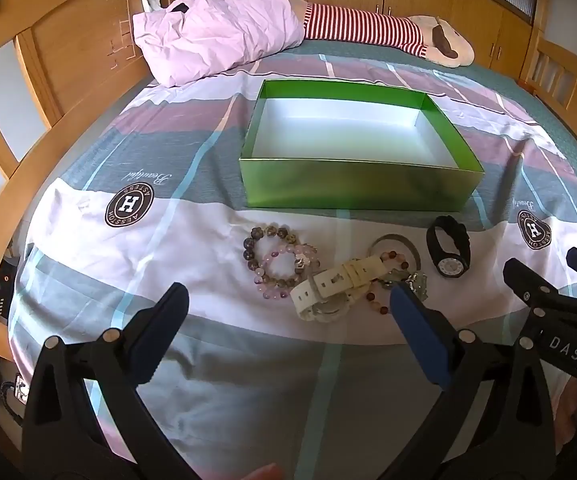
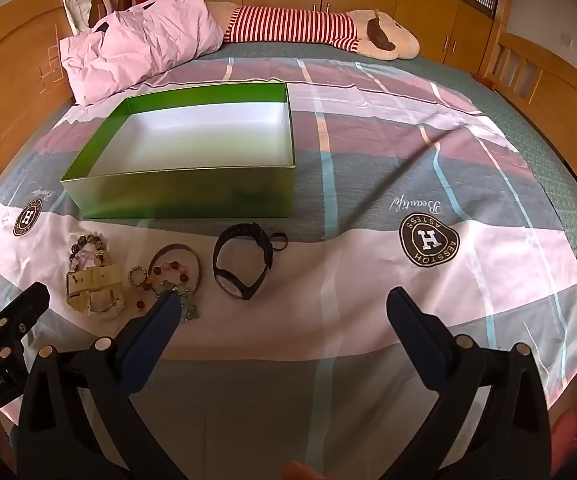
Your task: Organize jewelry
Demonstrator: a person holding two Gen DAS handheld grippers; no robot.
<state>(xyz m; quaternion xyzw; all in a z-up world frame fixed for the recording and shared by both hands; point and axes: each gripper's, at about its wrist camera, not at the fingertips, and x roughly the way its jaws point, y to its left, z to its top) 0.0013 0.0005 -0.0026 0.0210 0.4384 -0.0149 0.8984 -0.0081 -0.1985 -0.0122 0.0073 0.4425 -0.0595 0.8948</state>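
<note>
Both grippers are held wide open and empty: the left gripper (image 1: 288,300) low in its own view, the right gripper (image 2: 282,300) likewise. The jewelry (image 1: 328,276) is heaped mid-frame below the green box (image 1: 360,192). A ring (image 2: 137,276) is seen only in the right view. "AESSTOH" is printed on the sheet (image 2: 428,240); "DAS" is read at the left view's right edge.
</note>
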